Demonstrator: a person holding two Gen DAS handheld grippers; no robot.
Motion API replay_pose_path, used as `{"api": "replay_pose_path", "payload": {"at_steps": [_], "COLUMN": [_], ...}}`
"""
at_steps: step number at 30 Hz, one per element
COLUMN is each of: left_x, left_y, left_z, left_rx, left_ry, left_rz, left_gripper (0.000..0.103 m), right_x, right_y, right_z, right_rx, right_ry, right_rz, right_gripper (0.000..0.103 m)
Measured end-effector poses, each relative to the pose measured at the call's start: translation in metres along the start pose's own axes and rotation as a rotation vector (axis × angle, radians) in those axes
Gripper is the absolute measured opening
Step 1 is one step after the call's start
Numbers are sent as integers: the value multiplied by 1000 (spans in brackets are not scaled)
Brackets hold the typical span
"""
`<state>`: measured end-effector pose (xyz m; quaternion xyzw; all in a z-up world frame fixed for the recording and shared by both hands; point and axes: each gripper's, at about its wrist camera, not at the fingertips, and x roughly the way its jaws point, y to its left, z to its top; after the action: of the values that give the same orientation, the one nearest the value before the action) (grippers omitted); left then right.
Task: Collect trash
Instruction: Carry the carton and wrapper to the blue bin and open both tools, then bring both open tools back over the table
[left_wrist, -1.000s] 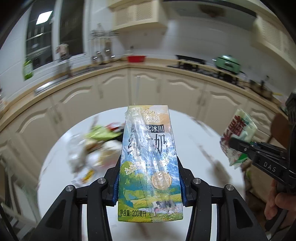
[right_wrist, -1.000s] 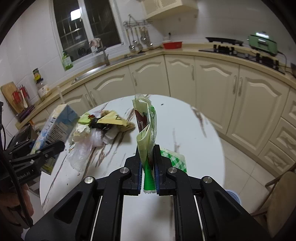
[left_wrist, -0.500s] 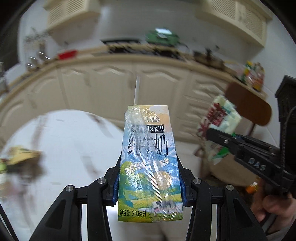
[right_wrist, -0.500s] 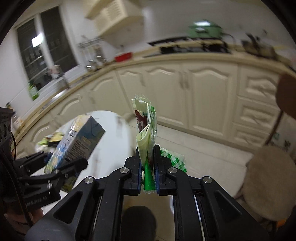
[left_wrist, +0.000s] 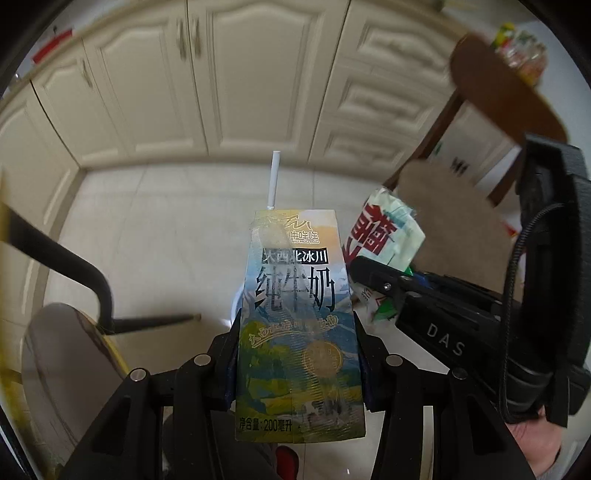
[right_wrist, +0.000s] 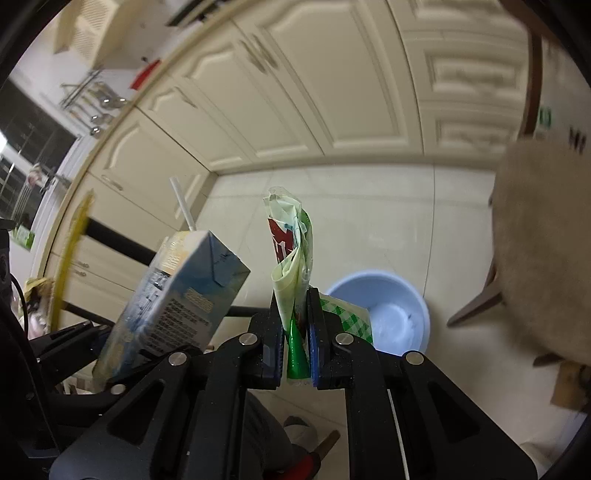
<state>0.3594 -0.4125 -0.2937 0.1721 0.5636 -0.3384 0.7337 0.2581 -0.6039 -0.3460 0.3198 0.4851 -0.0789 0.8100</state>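
Blue basin (right_wrist: 388, 314): lower centre, my drop target (I judge).
Left claw (left_wrist: 297, 354): clamps carton (left_wrist: 297, 314).
Right claw (right_wrist: 296, 343): pinches wrapper (right_wrist: 290, 258).

My milk carton (left_wrist: 299, 317) was glossy printed card with a smooth white plastic straw (left_wrist: 273, 179). The wrapper (right_wrist: 290, 251) looked like crinkled shiny film. The basin (right_wrist: 391, 314) was smooth blue plastic, the floor (left_wrist: 166, 229) pale glossy tile.

Tiled floor (right_wrist: 351, 206), seemingly blue basin (right_wrist: 395, 314).

Dim indoor light — motion blur on background, fisheye-warped, dark edges.
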Motion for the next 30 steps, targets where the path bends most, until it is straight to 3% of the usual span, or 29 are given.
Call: {"api": "replay_pose_path", "payload": {"at_steps": [5, 7, 9, 11, 13, 15, 16, 18, 21, 30], "left_x": [73, 88, 91, 88, 85, 78, 76, 58, 30, -92], "left_y": [18, 21, 23, 16, 14, -10, -22, -38, -50, -52], "left_z": [29, 38, 46, 43, 38, 29, 31, 23, 17, -24], "left_rx": [-46, -46, -24, -8, -14, -22, -24, -20, -9, 23], "left_ry": [152, 176, 170, 163, 162, 156, 146, 115, 57, -186], "left_rz": [18, 39, 57, 72, 77, 91, 96, 110, 110, 81], "left_gripper": [46, 47, 57, 68, 72, 74, 74, 74, 78, 79], "right_x": [44, 59, 65, 67, 65, 60, 57, 46, 25, -60], "right_y": [-50, -65, -77, -82, -89, -94, -95, -96, -90, -35], "right_z": [-8, -10, -13, -16, -17, -19, -20, -23, -22, -18], "right_rx": [86, 125, 158, 183, 212, 231, 237, 250, 272, 250], "right_ry": [75, 94, 95, 93, 81, 65, 62, 38, -10, -168], "right_rz": [11, 28, 28, 40, 29, 27, 25, 9, -8, -23], "right_gripper": [11, 14, 17, 31, 60, 63, 70, 86, 95, 103]}}
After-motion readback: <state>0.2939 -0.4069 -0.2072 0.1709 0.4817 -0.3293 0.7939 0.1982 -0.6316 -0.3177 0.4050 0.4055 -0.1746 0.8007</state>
